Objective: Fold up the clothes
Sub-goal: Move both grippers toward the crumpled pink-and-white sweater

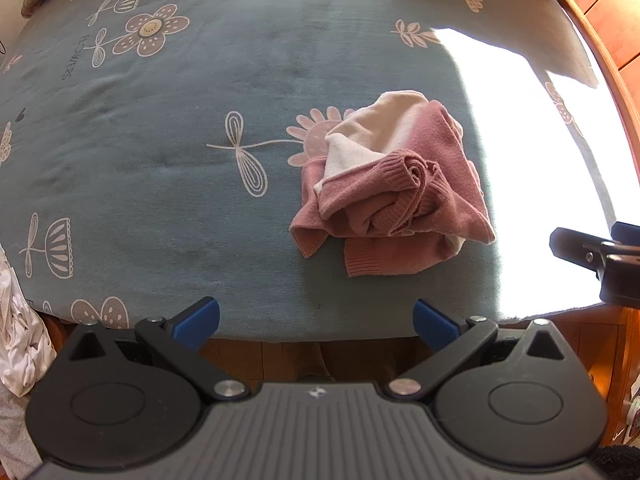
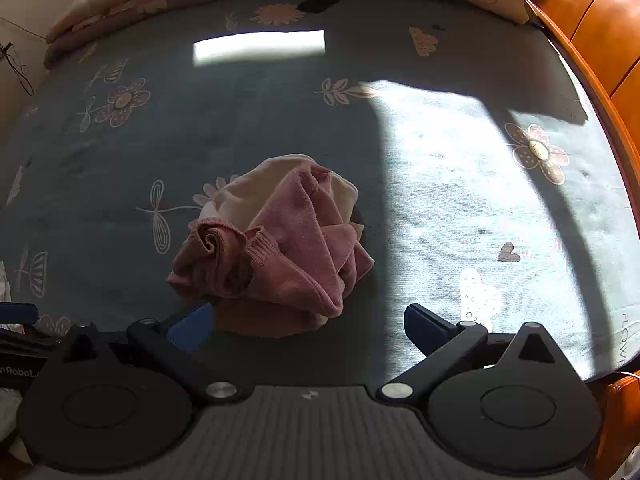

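Both claws wide apart, empty.

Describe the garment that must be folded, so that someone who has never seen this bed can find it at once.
Look at the bed sheet, grey-blue with printed flowers. Near its front edge, at the border of the bright sunlit patch, lies a crumpled sweater, partly covering one printed flower. It is the only loose garment on the sheet: dusty pink knit with ribbed cuffs and a cream part.

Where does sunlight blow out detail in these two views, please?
Left wrist view: the bedsheet right of the pink sweater is pure white glare. Right wrist view: that patch keeps texture, and the sweater sits in shadow.
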The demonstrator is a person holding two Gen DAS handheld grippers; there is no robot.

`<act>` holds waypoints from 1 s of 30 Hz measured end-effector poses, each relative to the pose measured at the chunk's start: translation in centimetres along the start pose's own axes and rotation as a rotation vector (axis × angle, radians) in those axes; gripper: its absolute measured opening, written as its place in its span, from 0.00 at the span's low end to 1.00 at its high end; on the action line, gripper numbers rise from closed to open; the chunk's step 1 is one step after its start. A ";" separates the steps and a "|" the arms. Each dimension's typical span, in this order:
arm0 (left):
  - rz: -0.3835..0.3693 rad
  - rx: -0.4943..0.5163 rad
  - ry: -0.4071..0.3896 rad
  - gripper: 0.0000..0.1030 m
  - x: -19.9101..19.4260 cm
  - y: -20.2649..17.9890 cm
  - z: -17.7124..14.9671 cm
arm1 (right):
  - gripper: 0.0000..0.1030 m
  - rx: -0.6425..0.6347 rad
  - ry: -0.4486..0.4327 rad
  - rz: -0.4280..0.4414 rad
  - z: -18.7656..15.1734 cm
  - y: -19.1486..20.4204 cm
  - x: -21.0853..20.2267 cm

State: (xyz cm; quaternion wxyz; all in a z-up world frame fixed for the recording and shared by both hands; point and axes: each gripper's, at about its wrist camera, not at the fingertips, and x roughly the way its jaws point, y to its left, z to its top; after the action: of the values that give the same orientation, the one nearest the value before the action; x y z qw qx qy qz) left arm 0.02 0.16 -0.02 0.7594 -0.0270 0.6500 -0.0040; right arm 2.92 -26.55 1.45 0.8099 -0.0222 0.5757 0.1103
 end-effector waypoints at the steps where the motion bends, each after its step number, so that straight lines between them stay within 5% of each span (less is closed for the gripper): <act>1: -0.006 -0.005 0.000 0.99 0.0 0.2 0.0 | 1.00 0.002 0.000 -0.001 0.0 0.0 0.0; 30: -0.040 -0.044 -0.004 0.99 0.0 0.5 0.7 | 1.00 -0.005 -0.015 0.003 0.5 0.0 0.0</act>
State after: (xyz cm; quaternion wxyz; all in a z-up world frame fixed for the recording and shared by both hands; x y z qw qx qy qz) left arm 0.69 0.73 0.04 0.7596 -0.0570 0.6478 -0.0048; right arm 3.37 -26.50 1.65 0.8140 -0.0223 0.5693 0.1131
